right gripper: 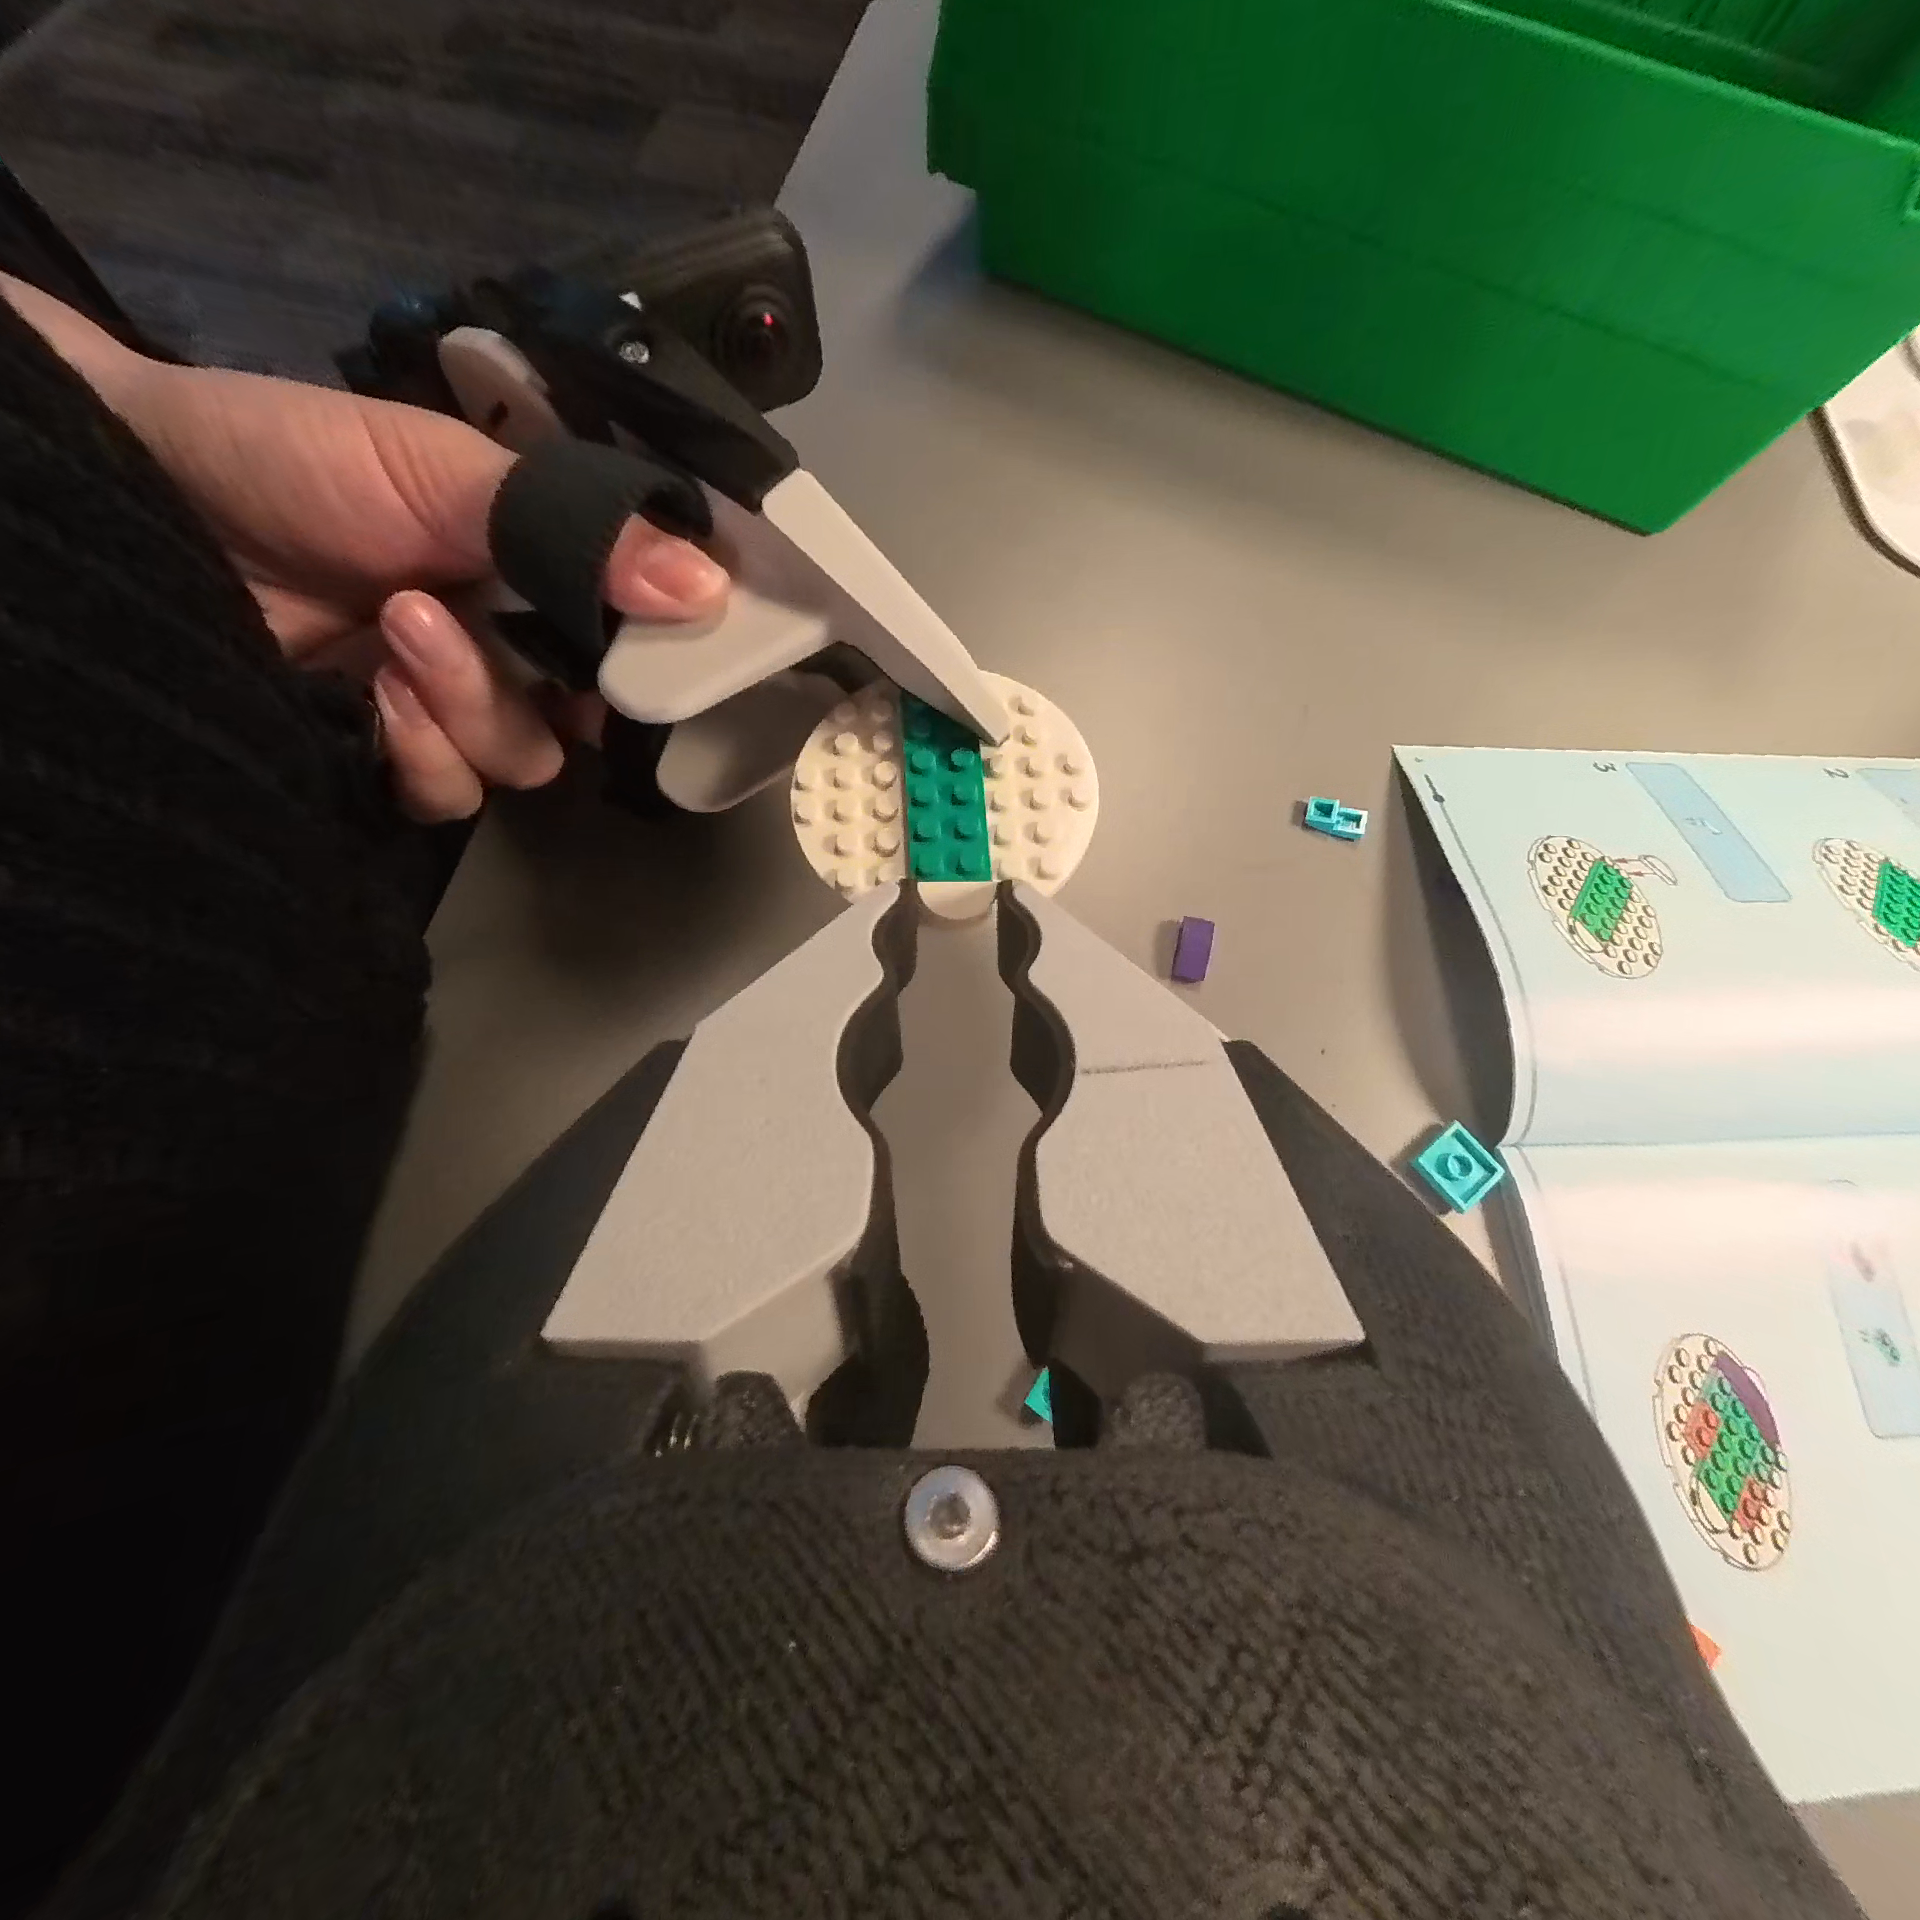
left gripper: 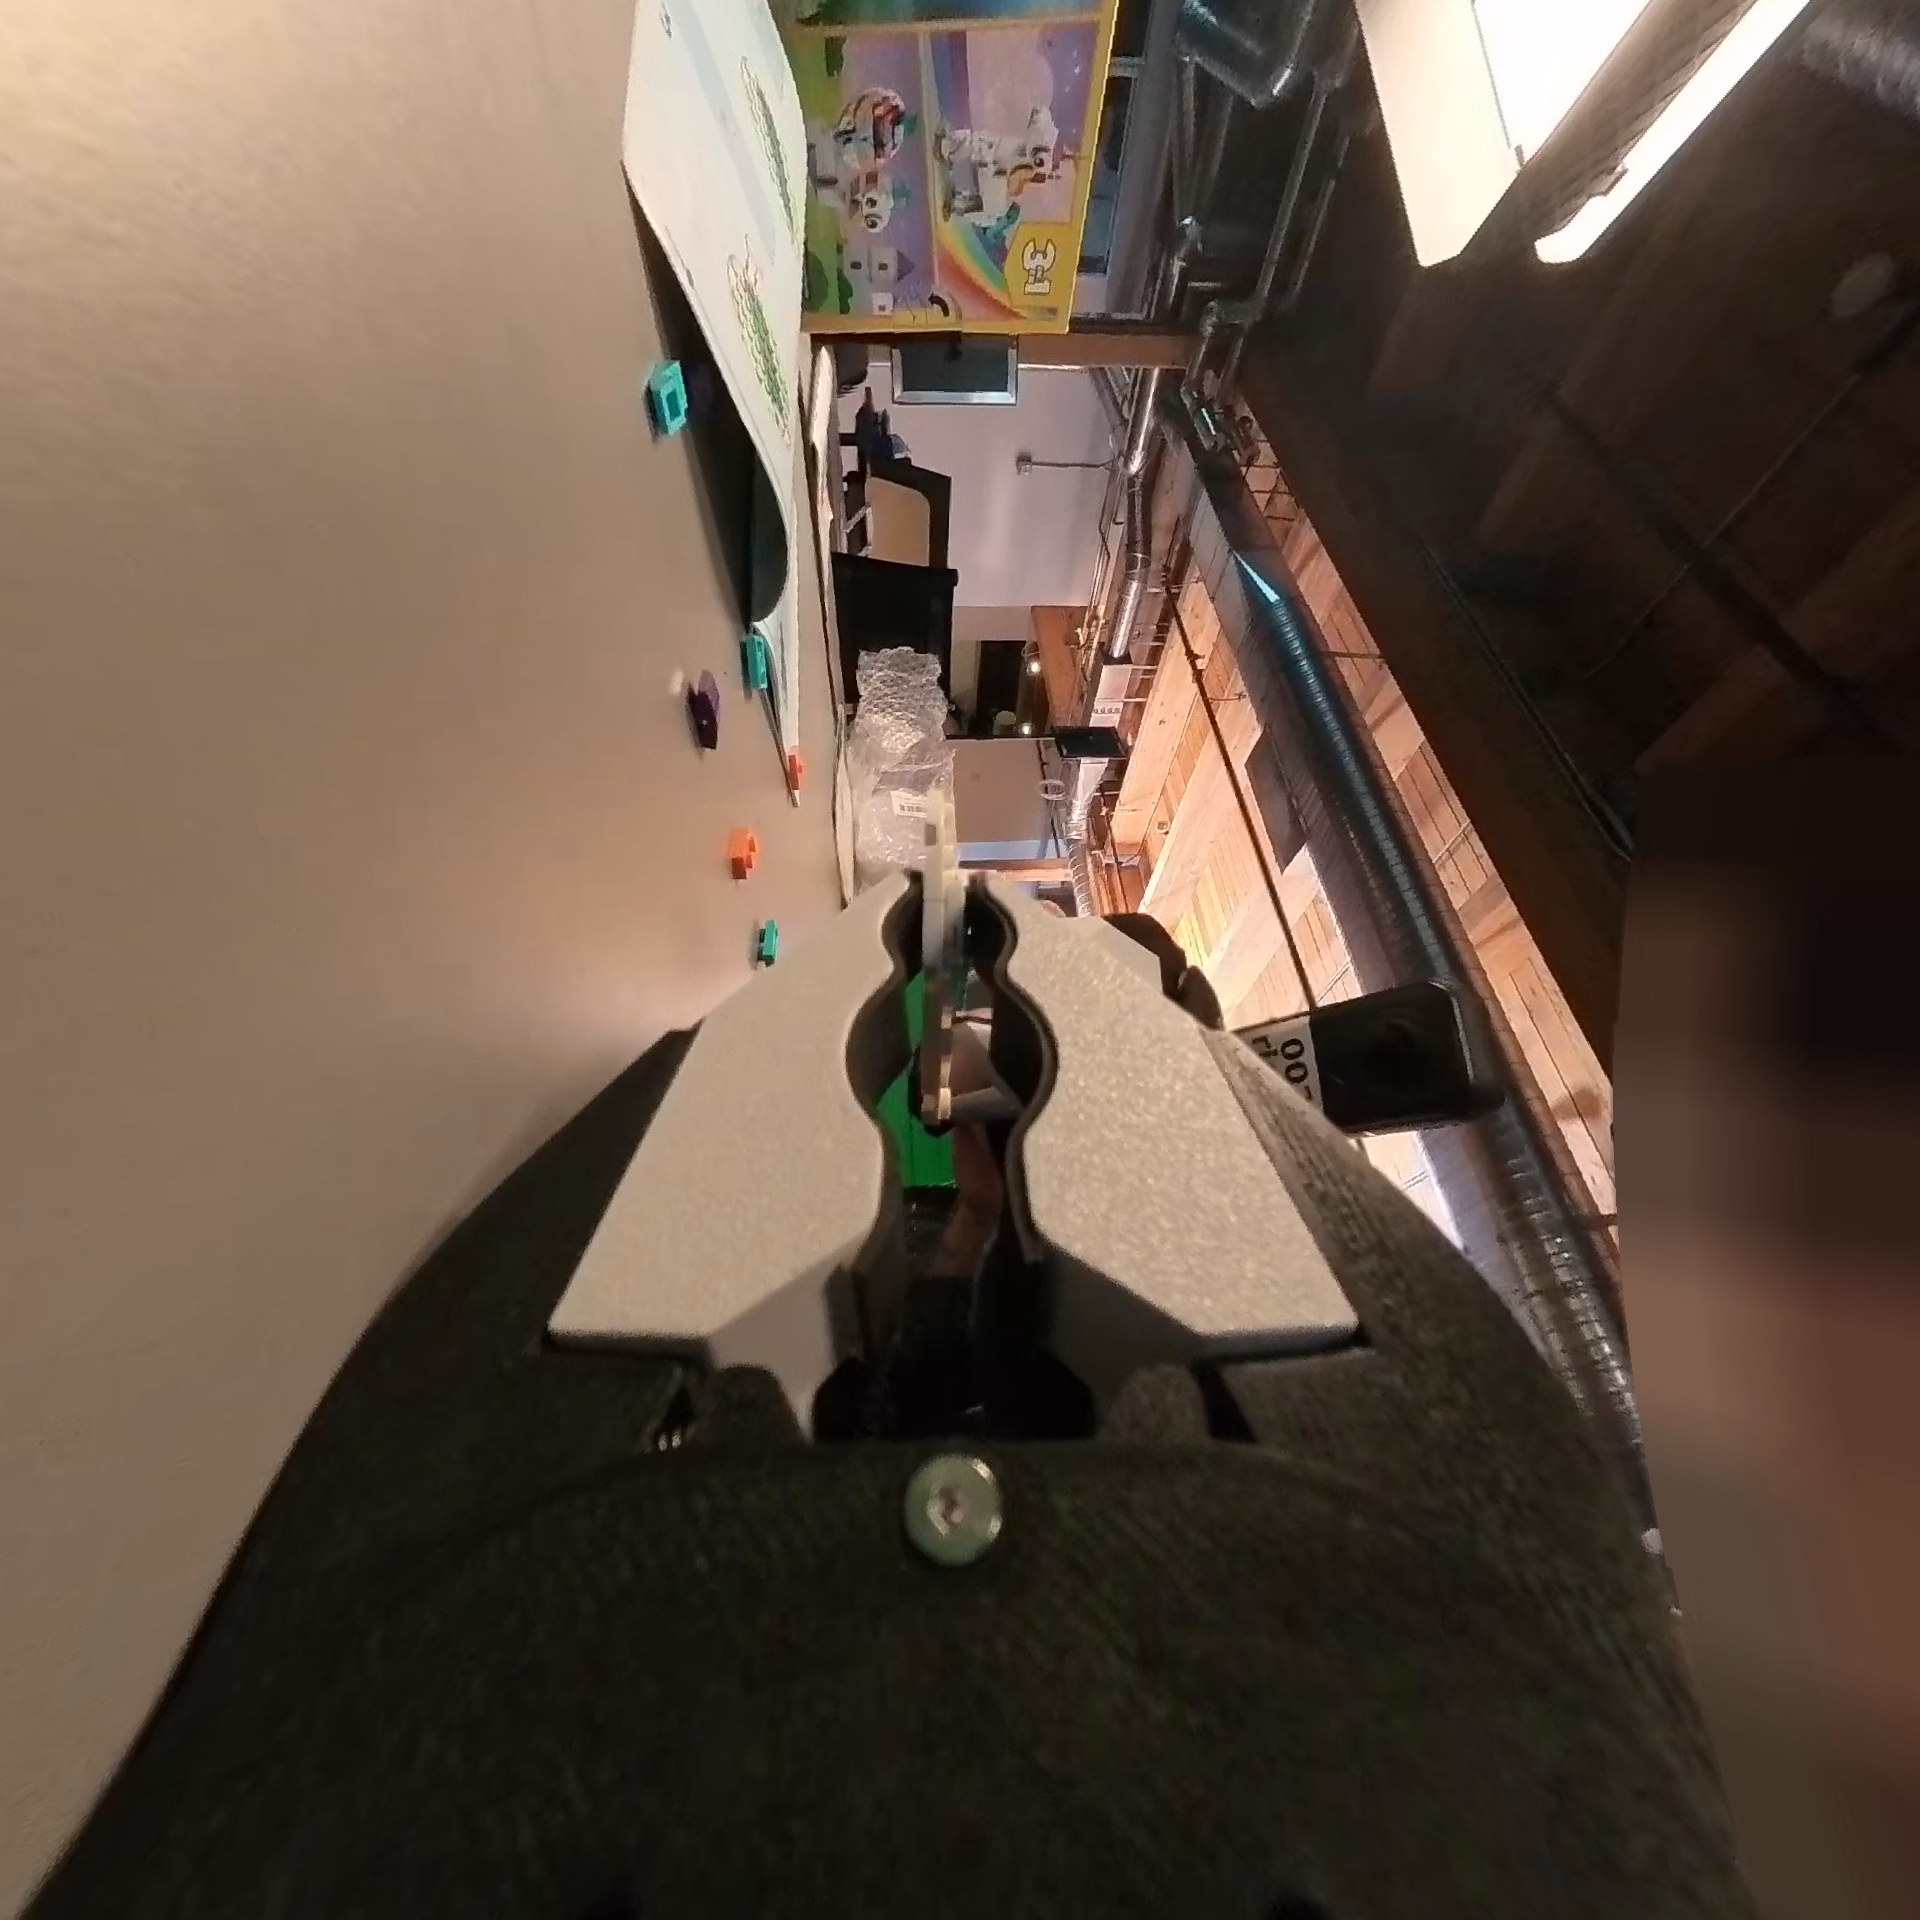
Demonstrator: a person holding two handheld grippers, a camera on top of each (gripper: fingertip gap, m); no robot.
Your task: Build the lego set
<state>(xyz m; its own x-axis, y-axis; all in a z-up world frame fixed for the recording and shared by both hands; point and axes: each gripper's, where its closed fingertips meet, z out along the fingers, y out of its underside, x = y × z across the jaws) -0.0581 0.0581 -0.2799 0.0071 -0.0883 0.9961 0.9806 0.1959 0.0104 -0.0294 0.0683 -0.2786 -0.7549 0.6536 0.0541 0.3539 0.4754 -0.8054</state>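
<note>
A round white studded plate [right gripper: 1039,810] carries a green plate [right gripper: 943,800] across its middle. My left gripper [right gripper: 982,732] is shut on this plate, one finger on top at the green plate's far end and one underneath, and holds it above the table. In the left wrist view the white plate [left gripper: 940,831] stands edge-on between the closed left gripper [left gripper: 943,888], with the green plate [left gripper: 912,1039] showing in the gap. My right gripper [right gripper: 951,904] is open and empty, its tips at the plate's near rim.
A green bin [right gripper: 1455,260] stands at the back. An open instruction booklet [right gripper: 1714,1039] lies to the right. Loose teal pieces [right gripper: 1333,816], a purple piece [right gripper: 1193,948] and a teal tile [right gripper: 1458,1166] lie on the grey table. The set's box [left gripper: 956,166] stands far off. A hand [right gripper: 364,540] holds the left gripper. My left and right fingertips are right by each other. Both grippers' tips are roughly 8 cm from the purple piece [right gripper: 1193,948].
</note>
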